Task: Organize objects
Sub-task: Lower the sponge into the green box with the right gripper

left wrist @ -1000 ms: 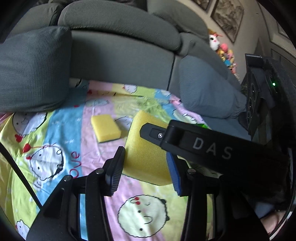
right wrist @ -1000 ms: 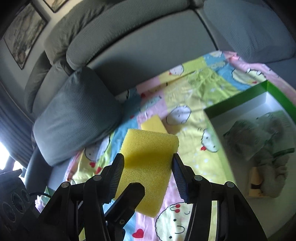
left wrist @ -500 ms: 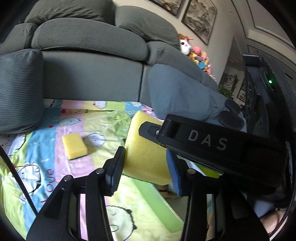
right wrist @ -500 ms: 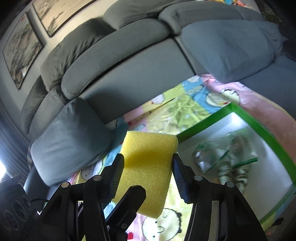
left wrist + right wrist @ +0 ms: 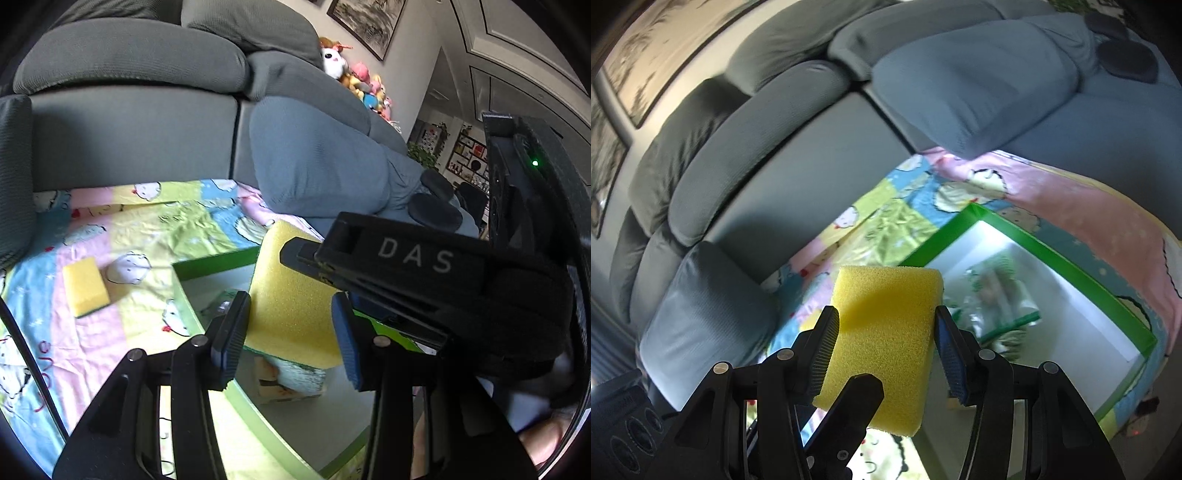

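One yellow sponge point(image 5: 291, 295) point(image 5: 886, 314) hangs in the air, and both grippers are shut on it. In the left wrist view my left gripper point(image 5: 288, 332) has it between its blue pads, and the right gripper's black finger point(image 5: 406, 266) crosses in from the right onto its upper edge. In the right wrist view my right gripper point(image 5: 886, 343) clamps its two sides, with a left finger point(image 5: 849, 402) in front of its lower edge. The sponge hangs over the near corner of a green-rimmed white box point(image 5: 218, 262) point(image 5: 1071, 266). A second yellow sponge point(image 5: 85, 286) lies on the blanket to the left.
The box holds plastic-wrapped packets point(image 5: 997, 306) and a small carton point(image 5: 291, 380). It stands on a pastel cartoon blanket point(image 5: 129, 332) spread over a grey sofa point(image 5: 129, 147). A grey cushion point(image 5: 701, 310) lies at the left, another point(image 5: 321, 166) behind the box.
Both grippers have carried the sponge to the right, from above the blanket to above the box. The loose sponge has drifted to the left of the left wrist view.
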`<state>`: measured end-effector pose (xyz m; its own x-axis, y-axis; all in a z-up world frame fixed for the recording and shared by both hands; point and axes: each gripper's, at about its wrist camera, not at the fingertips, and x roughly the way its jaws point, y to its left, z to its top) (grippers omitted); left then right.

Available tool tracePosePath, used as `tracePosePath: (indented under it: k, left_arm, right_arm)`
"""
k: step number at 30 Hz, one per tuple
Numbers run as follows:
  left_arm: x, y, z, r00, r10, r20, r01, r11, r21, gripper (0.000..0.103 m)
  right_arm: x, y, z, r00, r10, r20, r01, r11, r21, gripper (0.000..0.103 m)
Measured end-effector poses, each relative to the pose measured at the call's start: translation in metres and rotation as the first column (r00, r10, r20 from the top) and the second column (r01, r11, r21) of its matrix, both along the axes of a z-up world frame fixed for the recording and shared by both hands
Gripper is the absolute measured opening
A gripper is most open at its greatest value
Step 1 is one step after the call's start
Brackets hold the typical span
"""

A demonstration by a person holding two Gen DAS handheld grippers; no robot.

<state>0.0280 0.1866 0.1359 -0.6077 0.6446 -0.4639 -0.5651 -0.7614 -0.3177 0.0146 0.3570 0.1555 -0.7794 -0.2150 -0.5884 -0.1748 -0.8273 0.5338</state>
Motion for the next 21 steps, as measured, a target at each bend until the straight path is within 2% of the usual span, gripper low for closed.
tracePosePath:
  k: [9, 21]
  left_arm:
    - [-0.009, 0.025, -0.021, 0.994, -0.065, 0.09, 0.065, 0.998, 0.005, 0.041]
    - [-0.019, 0.04, -0.051, 0.954, -0.137, 0.265, 0.122, 0.99, 0.071, 0.04]
  right_arm:
    - [-0.004, 0.026, -0.018, 0.993, -0.075, 0.096, 0.073, 0.997, 0.023, 0.056]
    - [-0.014, 0.042, -0.041, 0.967, -0.143, 0.209, 0.127, 0.988, 0.085, 0.056]
